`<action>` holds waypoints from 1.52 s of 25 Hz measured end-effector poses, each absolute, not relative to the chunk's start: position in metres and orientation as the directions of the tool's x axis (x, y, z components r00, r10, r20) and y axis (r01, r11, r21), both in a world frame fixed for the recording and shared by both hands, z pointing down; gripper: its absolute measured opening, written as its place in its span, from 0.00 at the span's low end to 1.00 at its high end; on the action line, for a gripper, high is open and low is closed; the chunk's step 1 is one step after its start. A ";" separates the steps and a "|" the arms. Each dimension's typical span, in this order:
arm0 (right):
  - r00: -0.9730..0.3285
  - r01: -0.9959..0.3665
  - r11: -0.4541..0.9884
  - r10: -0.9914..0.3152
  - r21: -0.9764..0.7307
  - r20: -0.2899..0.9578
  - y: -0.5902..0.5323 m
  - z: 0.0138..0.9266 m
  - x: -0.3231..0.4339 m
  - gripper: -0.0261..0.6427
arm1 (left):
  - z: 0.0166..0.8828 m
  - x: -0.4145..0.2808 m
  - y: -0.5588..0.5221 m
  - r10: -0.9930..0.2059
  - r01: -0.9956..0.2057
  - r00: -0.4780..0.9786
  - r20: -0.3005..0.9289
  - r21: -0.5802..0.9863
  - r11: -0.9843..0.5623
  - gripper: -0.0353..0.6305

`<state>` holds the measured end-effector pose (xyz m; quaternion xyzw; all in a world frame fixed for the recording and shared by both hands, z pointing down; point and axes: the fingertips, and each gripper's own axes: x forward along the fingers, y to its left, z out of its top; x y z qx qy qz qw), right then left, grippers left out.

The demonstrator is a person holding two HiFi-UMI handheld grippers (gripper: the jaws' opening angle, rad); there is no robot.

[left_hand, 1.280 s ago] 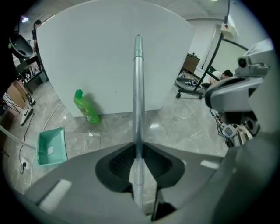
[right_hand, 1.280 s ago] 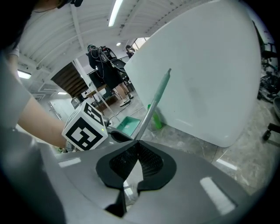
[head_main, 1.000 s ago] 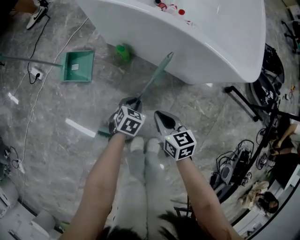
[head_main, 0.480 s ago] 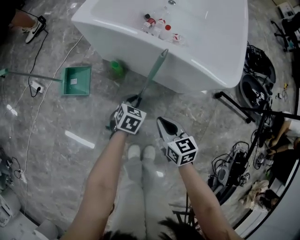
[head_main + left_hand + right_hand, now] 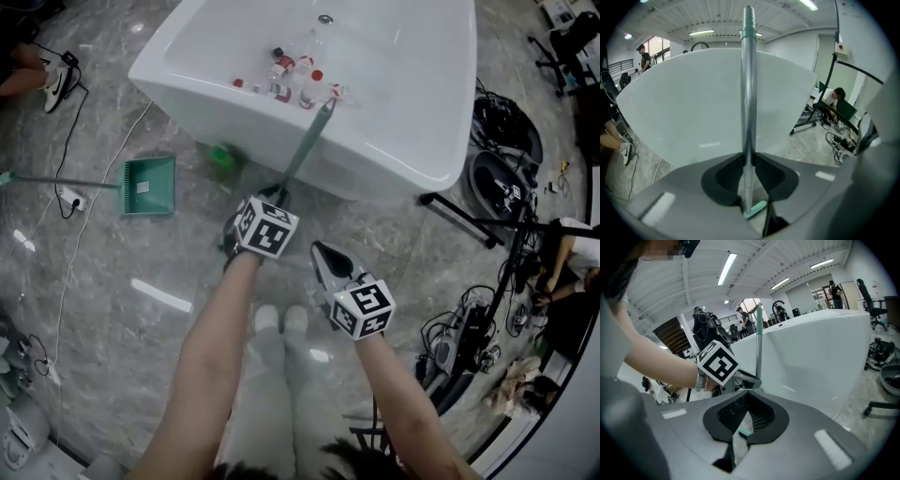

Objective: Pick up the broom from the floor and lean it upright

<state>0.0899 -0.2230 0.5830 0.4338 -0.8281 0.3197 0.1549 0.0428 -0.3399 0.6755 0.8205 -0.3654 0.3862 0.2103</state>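
The broom (image 5: 306, 142) is held up off the floor by its grey handle. The handle slants up and away from the person toward the near wall of the white tub (image 5: 234, 112). Its teal tip is seen level with the tub's near rim, whereas a second ago it lay lower against the wall. The handle is now seen steeper than before. It cannot be told whether the tip touches the rim yet.

The handle is pinched between the jaws of the left gripper (image 5: 271, 198), low on the shaft. In the left gripper view a strip of the teal broom head (image 5: 756, 209) is seen beneath the jaws. Whether the head rests on the floor cannot be told. This gripper has been raised and carried toward the tub over the last second.

The right gripper (image 5: 324, 257) is held just beside the left, nearer the person. Its jaws are pressed together on nothing, and it has also been lifted a little.

The lift is judged nearly done; what remains is for the handle to be settled against the rim and let go.

Small bottles (image 5: 291, 80) lie inside the tub. A green dustpan (image 5: 148, 186) and a green bottle (image 5: 222, 157) are seen on the floor, left of the broom.
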 end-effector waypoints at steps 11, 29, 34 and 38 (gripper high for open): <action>-0.539 -0.841 0.349 -0.612 -0.413 0.579 -0.208 0.597 0.108 0.04 | 0.674 0.053 -0.358 -0.484 -0.767 0.401 0.778 -0.004 -0.642 0.18; -0.541 -0.839 0.365 -0.641 -0.405 0.544 -0.210 0.560 0.090 0.04 | 0.608 0.051 -0.344 -0.519 -0.733 0.457 0.722 -0.026 -0.680 0.10; -0.545 -0.837 0.387 -0.656 -0.388 0.522 -0.220 0.524 0.087 0.04 | 0.561 0.054 -0.334 -0.532 -0.726 0.486 0.694 -0.018 -0.687 0.05; -0.543 -0.838 0.393 -0.676 -0.379 0.498 -0.225 0.490 0.086 0.04 | 0.523 0.052 -0.322 -0.542 -0.748 0.514 0.665 0.039 -0.662 0.05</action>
